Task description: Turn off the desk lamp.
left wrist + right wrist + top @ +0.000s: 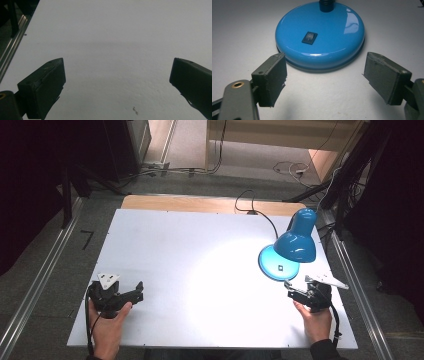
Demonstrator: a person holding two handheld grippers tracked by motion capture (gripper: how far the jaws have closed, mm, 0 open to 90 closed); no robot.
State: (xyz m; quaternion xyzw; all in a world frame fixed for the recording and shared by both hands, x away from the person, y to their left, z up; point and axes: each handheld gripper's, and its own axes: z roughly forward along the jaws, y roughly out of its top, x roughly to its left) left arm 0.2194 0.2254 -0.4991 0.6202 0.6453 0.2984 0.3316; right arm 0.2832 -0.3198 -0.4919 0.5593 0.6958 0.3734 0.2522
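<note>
A blue desk lamp (296,241) stands on the white table (200,250) at the right, lit and casting a bright patch on the middle of the table. Its round blue base (320,35) carries a black rocker switch (309,37). My right gripper (324,76) is open just short of the base, nothing between its jaws. In the high view the right gripper (292,290) sits near the front right, held by a hand. My left gripper (137,291) is at the front left, open over bare table (112,50) with nothing between its jaws.
The lamp's black cable (255,210) runs off the table's far edge. A metal rail (35,285) flanks the table on the left and another rail (357,285) on the right. Dark stands and cables lie on the floor beyond.
</note>
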